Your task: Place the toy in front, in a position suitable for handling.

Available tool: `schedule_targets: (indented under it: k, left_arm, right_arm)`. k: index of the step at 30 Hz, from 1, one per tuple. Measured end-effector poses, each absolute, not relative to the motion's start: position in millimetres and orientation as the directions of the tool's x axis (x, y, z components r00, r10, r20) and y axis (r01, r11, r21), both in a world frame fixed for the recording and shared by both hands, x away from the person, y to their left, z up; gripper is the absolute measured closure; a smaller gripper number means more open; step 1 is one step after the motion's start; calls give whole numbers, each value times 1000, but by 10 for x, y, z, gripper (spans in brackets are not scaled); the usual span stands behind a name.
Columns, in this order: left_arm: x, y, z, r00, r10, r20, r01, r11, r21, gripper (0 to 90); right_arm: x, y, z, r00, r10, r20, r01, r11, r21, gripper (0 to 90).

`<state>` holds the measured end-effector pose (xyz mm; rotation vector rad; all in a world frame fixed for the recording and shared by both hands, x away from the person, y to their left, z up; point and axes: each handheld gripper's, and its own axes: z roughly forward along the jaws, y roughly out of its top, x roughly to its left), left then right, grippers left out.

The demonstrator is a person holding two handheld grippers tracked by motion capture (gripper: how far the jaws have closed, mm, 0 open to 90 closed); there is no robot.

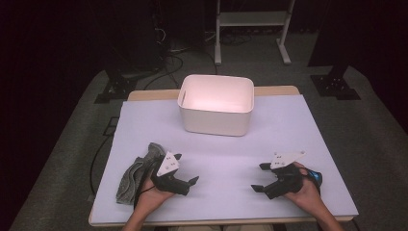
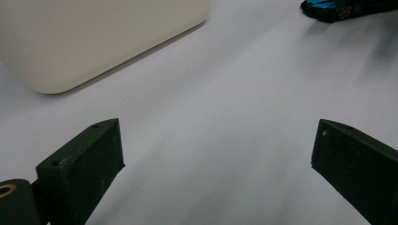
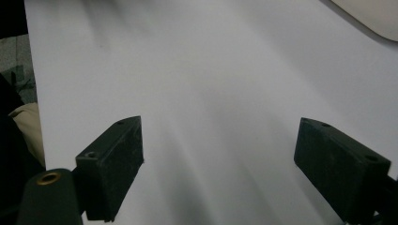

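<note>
The crumpled grey cloth towel (image 1: 136,175) lies at the near left of the surface (image 1: 288,125), on the pale lilac sheet that covers it, its near end close to the front edge. It rests just to the left of the left gripper (image 1: 185,169) and partly under the hand that holds it; whether cloth and gripper touch cannot be told from the high view. Nothing holds the towel.

The left gripper sits low over the sheet with its 2 black jaws spread wide and pointing toward the middle of the surface. In the left gripper view, bare sheet lies between the jaws, so they grip nothing. The grey 3-cornered plate rides on top of it.

The right gripper (image 1: 260,177) is well apart from the towel, at the near right of the surface, held in the person's right hand (image 1: 308,190). Its jaws also stand wide open and point left, toward the other gripper, with bare sheet between them in the right gripper view.

Beyond both grippers, toward the far edge and about midway across, stands a white rectangular plastic bin (image 1: 216,103) with rounded corners, upright and open at the top. It stands well clear of the towel and of both grippers. A white metal frame (image 1: 252,29) stands on the floor behind the surface.
</note>
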<state>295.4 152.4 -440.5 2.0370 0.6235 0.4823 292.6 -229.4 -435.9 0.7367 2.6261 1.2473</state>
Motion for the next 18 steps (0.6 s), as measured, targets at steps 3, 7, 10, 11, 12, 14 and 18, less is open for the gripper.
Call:
schedule_targets:
  k: [3,7,10,11,12,14,18]
  left_arm:
    - [2961,1521,-4411,795,600,87,244,-449,860,17]
    - [2957,1505,-4417,802,589,95,239,-463,854,17]
    - [2950,1501,-4416,804,586,99,236,-468,852,18]
    - [2944,1500,-4418,802,588,99,235,-465,854,18]
    - [2941,1503,-4418,801,591,99,237,-463,854,18]
    - [2943,1519,-4416,798,594,100,237,-463,854,18]
    - [2938,1532,-4412,797,596,99,237,-459,856,17]
  right_arm:
    - [2932,-2291,-4367,-870,486,81,371,539,756,146]
    - [2934,-2293,-4372,-869,487,84,376,542,752,146]
    - [2931,-2289,-4370,-870,485,85,375,540,753,146]
    - [2929,-2287,-4365,-871,485,82,373,543,752,146]
    - [2924,-2286,-4355,-870,485,90,377,536,756,147]
    - [2923,-2287,-4346,-870,487,79,367,531,764,148]
    - [2929,-2290,-4343,-867,489,90,374,522,767,147]
